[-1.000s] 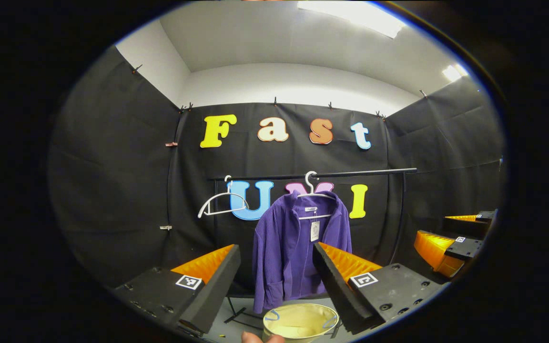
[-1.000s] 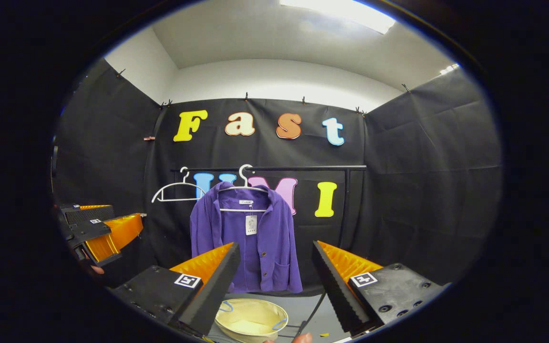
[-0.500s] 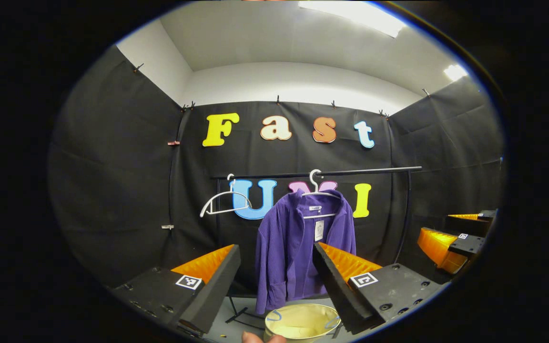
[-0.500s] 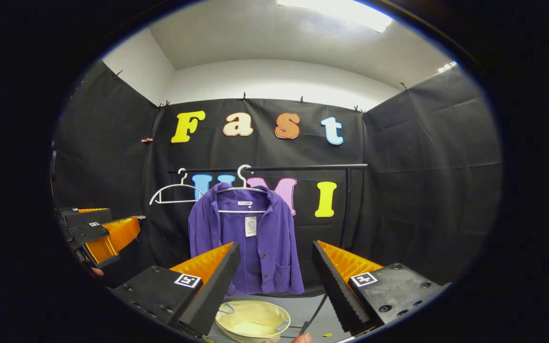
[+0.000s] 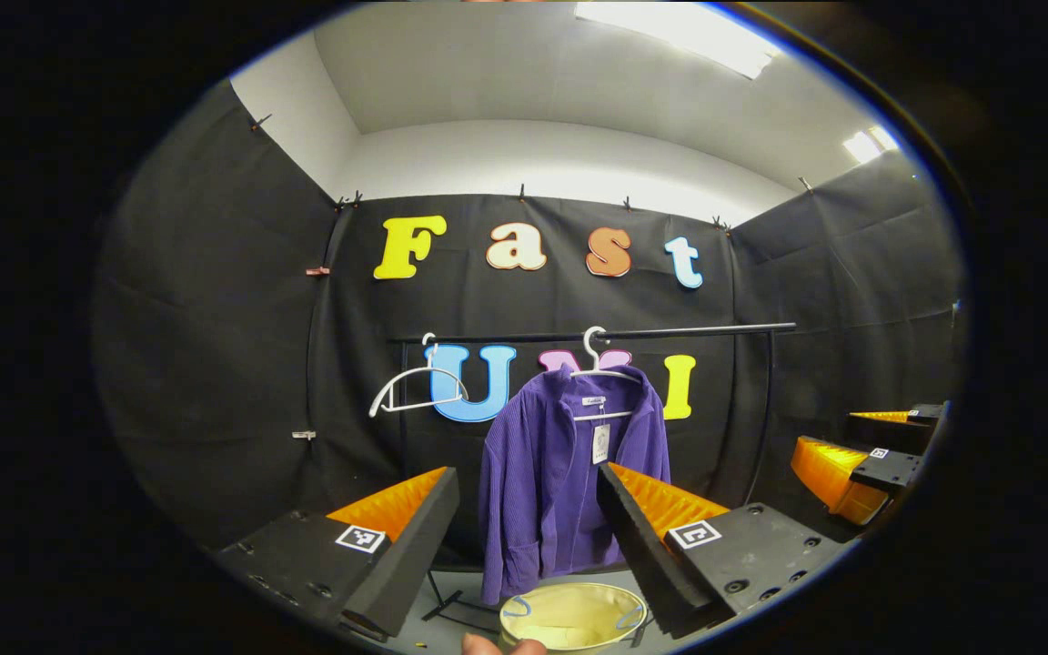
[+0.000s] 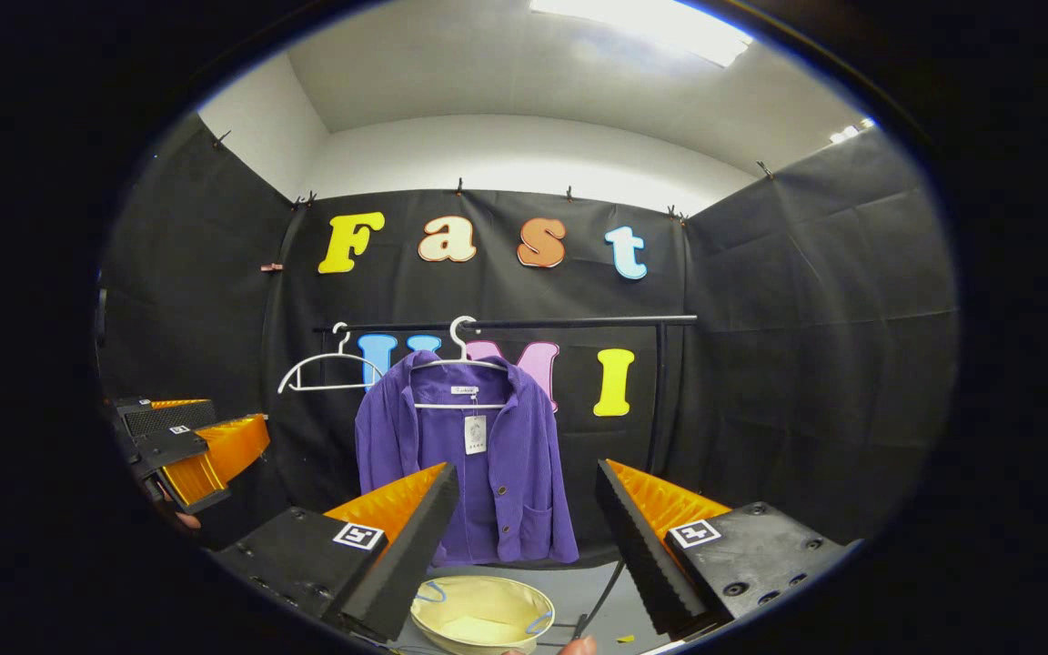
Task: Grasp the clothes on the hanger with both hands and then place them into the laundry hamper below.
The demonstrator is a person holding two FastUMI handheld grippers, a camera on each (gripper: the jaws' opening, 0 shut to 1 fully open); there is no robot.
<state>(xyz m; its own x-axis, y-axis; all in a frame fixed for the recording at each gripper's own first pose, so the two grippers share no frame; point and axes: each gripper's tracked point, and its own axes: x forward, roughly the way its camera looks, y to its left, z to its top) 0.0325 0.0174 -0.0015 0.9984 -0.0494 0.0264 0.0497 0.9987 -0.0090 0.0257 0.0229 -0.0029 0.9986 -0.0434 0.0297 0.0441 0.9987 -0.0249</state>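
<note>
Both grippers, left gripper and right gripper, are held with jaws spread, nothing gripped, well short of the purple jacket hung above the hamper.

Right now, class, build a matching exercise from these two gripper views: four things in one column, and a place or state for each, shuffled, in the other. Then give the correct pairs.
Column 1
1. purple jacket
2. empty hanger
3. laundry hamper
4. right gripper

Column 2
A. on the floor below the rail
B. open, holding nothing
C. hanging on a white hanger, paper tag at the collar
D. bare on the rail, beside the garment

Pairs: 1-C, 2-D, 3-A, 4-B
</note>
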